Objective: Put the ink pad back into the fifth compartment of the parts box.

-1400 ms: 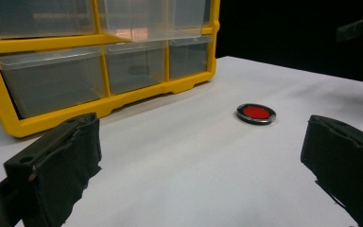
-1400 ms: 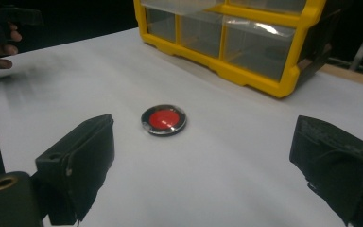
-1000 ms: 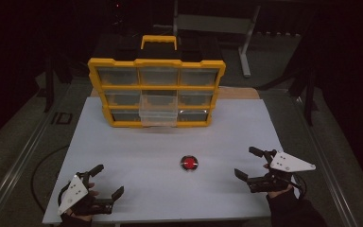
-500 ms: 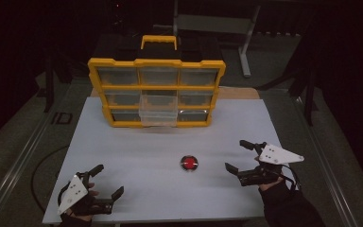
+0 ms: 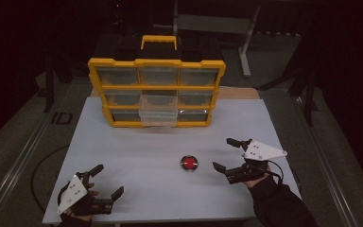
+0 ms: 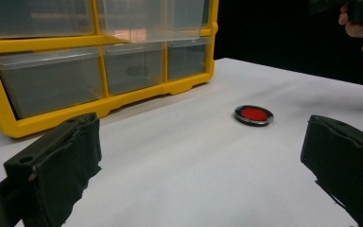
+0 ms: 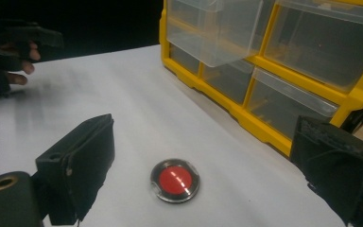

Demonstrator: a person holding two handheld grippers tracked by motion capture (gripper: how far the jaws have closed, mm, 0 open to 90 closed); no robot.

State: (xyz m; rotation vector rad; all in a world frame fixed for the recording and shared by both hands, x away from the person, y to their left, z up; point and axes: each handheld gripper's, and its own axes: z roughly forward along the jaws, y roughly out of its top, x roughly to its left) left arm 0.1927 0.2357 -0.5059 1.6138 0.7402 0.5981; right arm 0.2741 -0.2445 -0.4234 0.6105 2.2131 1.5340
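Note:
A small round red disc with a dark metal rim [image 5: 188,163] lies flat on the white table [image 5: 137,151]; it also appears as the disc [image 6: 253,115] and the disc [image 7: 175,179]. My right gripper [image 5: 227,153] is open just right of the disc, jaws wide apart and pointing at it. My left gripper [image 5: 107,180] rests open near the table's front left corner, well away from the disc. Behind stands a yellow drawer organizer [image 5: 157,90] with its middle clear drawer [image 5: 158,111] pulled partly out.
The organizer [image 7: 274,61] takes up the far middle of the table and carries a yellow handle [image 5: 159,41] on top. A metal stand [image 5: 208,23] and dark floor lie beyond the table. White tabletop spreads between the two grippers.
My right gripper has moved left toward the red disc, staying open. The left gripper, the disc and the organizer have not moved.

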